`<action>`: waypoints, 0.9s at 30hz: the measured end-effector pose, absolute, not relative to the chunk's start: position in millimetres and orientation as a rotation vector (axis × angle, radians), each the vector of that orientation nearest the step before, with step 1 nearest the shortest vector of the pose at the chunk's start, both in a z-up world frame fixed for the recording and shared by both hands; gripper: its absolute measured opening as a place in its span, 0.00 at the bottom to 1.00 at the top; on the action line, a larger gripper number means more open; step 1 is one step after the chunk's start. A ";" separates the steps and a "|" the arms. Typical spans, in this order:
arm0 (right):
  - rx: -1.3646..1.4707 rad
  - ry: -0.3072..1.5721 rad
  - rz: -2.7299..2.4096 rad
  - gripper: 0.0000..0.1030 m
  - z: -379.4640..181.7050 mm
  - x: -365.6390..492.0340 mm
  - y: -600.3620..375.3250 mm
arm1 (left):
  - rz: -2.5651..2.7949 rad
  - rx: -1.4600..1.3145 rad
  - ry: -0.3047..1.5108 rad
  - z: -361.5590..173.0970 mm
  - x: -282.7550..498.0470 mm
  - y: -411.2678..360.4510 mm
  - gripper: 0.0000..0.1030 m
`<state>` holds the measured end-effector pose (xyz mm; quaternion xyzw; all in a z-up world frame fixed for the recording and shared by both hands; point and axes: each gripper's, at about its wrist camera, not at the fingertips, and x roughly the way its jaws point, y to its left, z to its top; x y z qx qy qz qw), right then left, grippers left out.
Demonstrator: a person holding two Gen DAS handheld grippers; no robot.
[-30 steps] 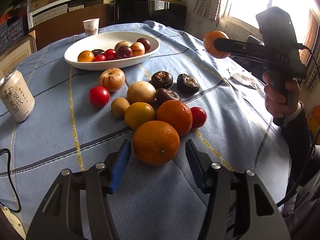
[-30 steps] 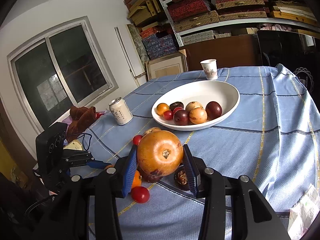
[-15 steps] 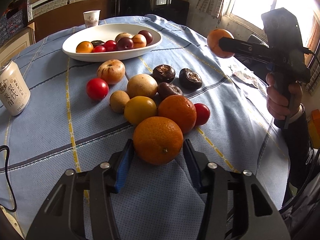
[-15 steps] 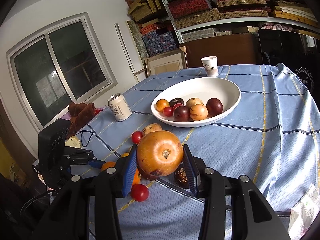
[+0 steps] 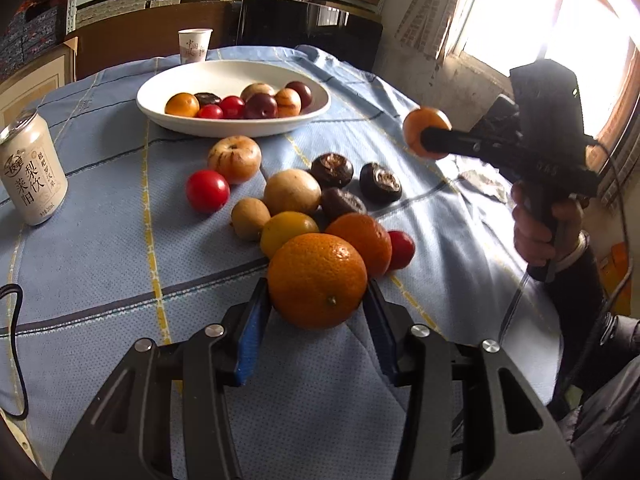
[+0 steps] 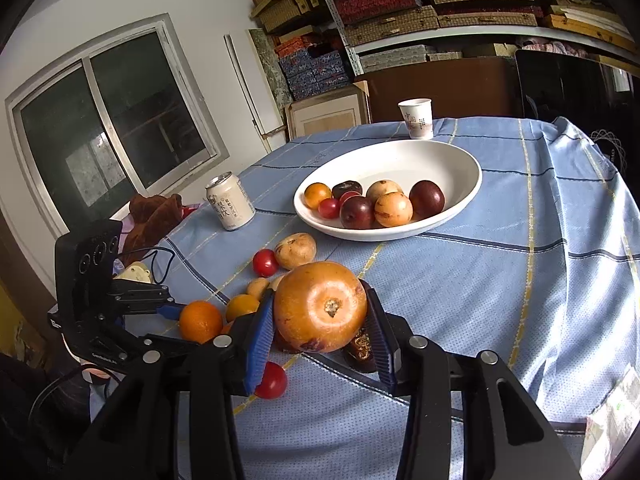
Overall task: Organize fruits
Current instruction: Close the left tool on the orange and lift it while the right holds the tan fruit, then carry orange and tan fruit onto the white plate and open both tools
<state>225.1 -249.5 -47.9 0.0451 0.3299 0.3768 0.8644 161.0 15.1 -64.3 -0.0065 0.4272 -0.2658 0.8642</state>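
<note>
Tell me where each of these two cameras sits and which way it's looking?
Left wrist: rides the left gripper, looking across the table at an orange between its fingers; the right gripper and its hand show too.
Right wrist: rides the right gripper, facing the white bowl, clamping a tan fruit.
Shared: bowl, can, paper cup.

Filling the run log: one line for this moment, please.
left claw: around orange, on cloth | right claw: shut on tan fruit, aloft | bowl: part-filled

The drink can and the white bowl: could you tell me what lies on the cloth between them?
Nothing: in the right wrist view only bare blue tablecloth separates the can from the bowl.
</note>
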 end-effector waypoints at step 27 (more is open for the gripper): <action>0.285 0.695 0.589 0.65 -48.7 369.7 -208.2 | -0.280 -0.119 0.883 -16.7 366.8 6.9 0.65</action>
